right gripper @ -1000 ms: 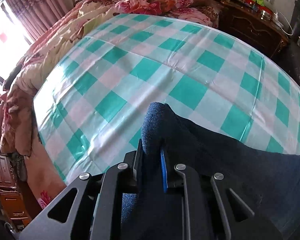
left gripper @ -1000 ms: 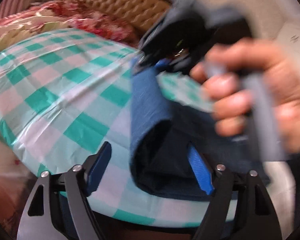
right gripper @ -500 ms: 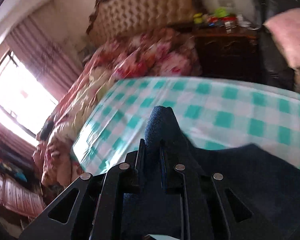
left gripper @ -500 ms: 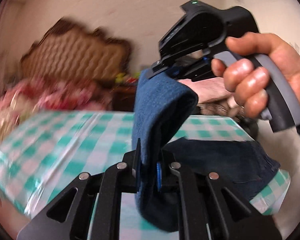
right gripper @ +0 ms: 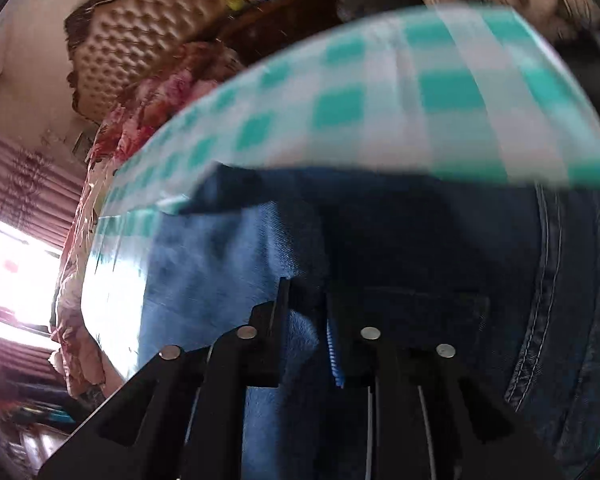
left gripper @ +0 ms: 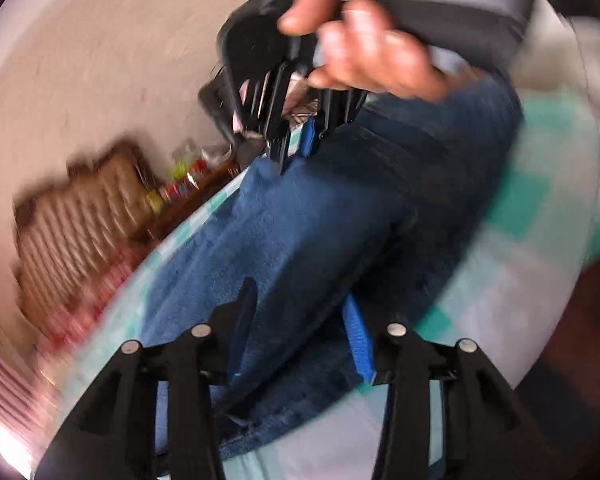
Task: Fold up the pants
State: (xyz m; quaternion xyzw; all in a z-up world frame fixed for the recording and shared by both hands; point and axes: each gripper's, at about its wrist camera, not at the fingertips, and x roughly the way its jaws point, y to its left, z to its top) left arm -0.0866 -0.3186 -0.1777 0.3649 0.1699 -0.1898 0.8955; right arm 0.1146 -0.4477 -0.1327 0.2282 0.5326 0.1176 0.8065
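Observation:
The blue denim pants [left gripper: 300, 232] lie folded over themselves on the green and white checked cloth [left gripper: 512, 248]. My left gripper [left gripper: 300, 332] has its jaws apart, with a fold of denim lying loosely between them. The right gripper [left gripper: 296, 148] shows above it, held by a hand, its jaws slightly apart at the far edge of the fold. In the right wrist view the pants [right gripper: 440, 240] fill the lower half over the checked cloth [right gripper: 380, 100], and my right gripper [right gripper: 308, 312] has a narrow gap with denim between the fingers. Both views are blurred.
A tufted brown headboard [right gripper: 140, 36] and a red floral quilt [right gripper: 152, 108] lie beyond the checked cloth. A dark wooden cabinet with small bottles [left gripper: 188, 196] stands by the wall. A bright window with pink curtains [right gripper: 16, 264] is at the left.
Both grippers have swung the lifted fold over and down onto the rest of the pants. The left jaws, shut on denim half a second ago, are now apart. The right jaws have loosened.

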